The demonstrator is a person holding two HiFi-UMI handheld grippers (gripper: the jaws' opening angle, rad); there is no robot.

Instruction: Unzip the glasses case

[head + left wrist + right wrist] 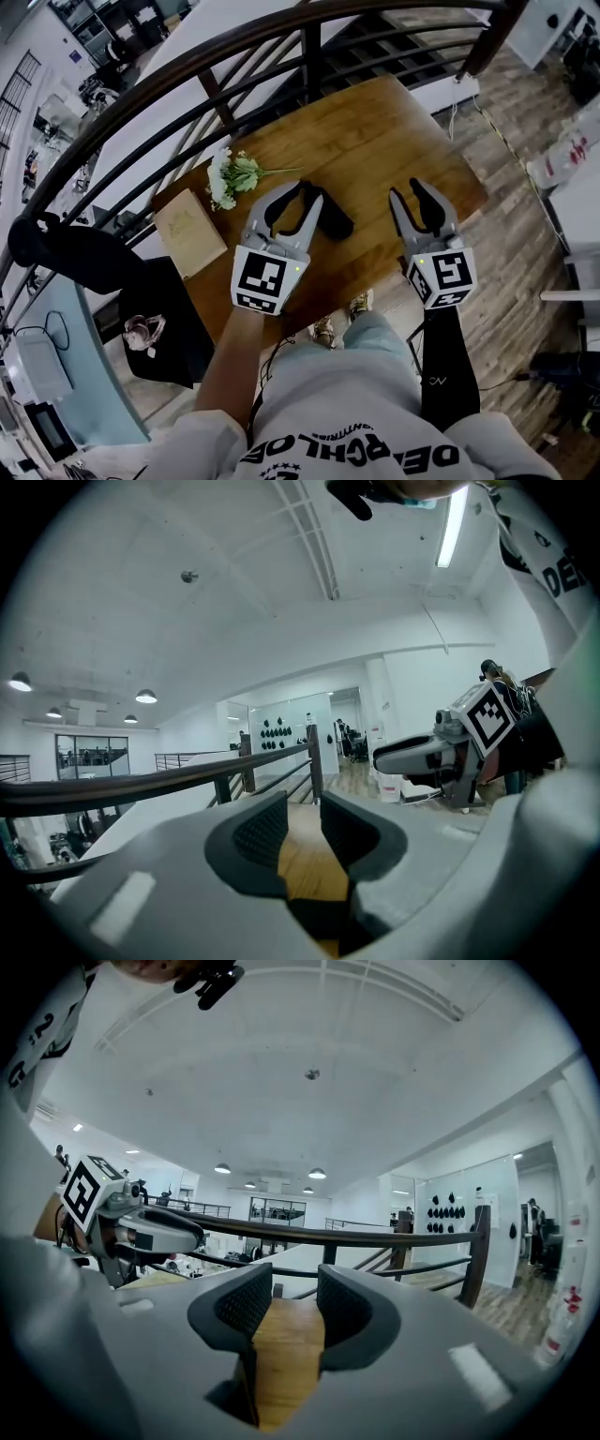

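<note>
With both tools open and empty, the left tool (302,194) just beside the black glasses case (336,222) on the counter (375,141) and the right tool (408,191) apart from it, the case could be shoved away if the zip is tugged before the body is pinned.

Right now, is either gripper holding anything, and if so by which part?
Nothing is held. The left gripper and right gripper both have jaws apart, with only the wooden table between them. The black glasses case lies ungripped.
</note>
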